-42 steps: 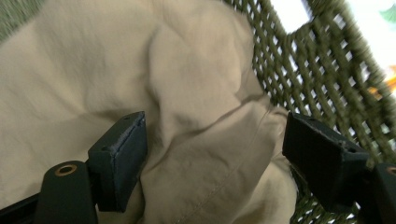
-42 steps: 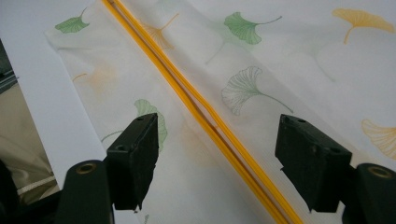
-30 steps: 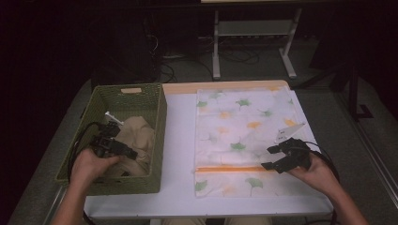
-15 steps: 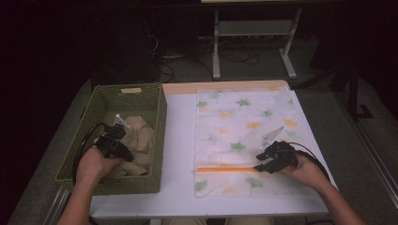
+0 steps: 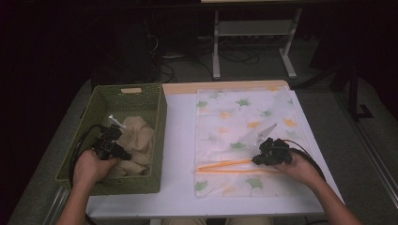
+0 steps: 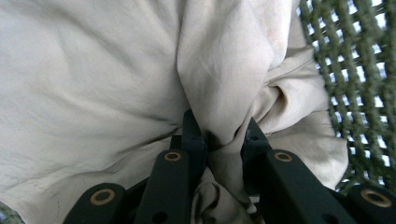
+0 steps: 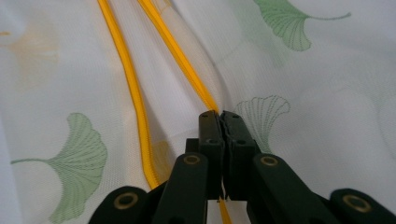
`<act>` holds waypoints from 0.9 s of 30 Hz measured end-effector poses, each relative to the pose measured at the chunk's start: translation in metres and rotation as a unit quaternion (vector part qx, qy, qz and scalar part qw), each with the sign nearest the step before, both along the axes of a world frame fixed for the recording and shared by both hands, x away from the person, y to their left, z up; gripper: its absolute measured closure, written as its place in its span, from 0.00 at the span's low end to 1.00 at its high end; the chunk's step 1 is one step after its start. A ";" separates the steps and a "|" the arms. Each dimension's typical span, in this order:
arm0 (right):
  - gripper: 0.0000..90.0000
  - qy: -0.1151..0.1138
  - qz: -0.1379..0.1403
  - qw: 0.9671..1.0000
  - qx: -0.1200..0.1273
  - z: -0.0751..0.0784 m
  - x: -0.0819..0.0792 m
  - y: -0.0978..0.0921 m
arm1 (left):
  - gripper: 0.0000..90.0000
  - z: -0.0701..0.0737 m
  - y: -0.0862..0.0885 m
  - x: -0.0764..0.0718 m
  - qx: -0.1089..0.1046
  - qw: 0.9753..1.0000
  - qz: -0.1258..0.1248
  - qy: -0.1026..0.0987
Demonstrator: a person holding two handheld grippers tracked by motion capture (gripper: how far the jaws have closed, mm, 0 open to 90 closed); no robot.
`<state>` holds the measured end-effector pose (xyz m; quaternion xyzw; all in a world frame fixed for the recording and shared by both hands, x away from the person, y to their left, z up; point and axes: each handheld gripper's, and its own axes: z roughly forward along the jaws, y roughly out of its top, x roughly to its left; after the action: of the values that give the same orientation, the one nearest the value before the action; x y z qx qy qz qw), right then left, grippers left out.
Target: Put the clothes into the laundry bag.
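We had the left tool (image 6: 219, 140) clamped on the beige cloth (image 6: 116, 70) in the basket (image 5: 159, 122); the right tool (image 7: 219, 116) pinched the bag's orange zip edge (image 7: 187, 65), running leftward along the bench's near edge.

Tabletop (image 5: 178, 140): basket (image 5: 159, 122) at its left side, laundry bag (image 5: 244, 122) spread flat at its right side, the two apart with bare tabletop between them.

Basket: crumpled cloth (image 5: 138, 143) lies inside, toward its right wall. My left gripper (image 5: 123, 154) sits in the basket on the cloth, a fold of cloth (image 6: 219, 93) between its jaws.

Laundry bag: zipper (image 5: 225, 166) runs across its near part. My right gripper (image 5: 256, 161) rests on the bag at the zipper's right end, jaws together on the zipper (image 7: 196, 88).

Behind the tabletop: a stand (image 5: 253, 33) on the floor.
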<state>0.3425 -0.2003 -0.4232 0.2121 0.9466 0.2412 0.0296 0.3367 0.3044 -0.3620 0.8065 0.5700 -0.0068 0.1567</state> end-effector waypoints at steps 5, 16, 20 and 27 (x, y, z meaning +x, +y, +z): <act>0.97 0.005 0.003 1.000 0.027 0.014 0.006 0.000 | 0.88 0.007 0.008 -0.002 -0.018 1.000 0.011 -0.015; 0.97 0.019 -0.004 0.998 0.062 0.028 0.017 -0.004 | 0.88 0.023 0.037 -0.015 -0.129 0.989 0.047 -0.060; 0.97 0.018 -0.006 0.998 0.067 0.033 0.018 -0.004 | 0.89 0.026 0.047 -0.019 -0.167 0.982 0.056 -0.070; 0.97 0.020 -0.010 0.997 0.080 0.040 0.023 -0.006 | 0.89 0.036 0.061 -0.028 -0.216 0.970 0.067 -0.093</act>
<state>0.3653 -0.2060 -0.3835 0.2281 0.9225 0.3114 -0.0039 0.3086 0.3652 -0.3259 0.7105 0.5907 -0.0447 0.3798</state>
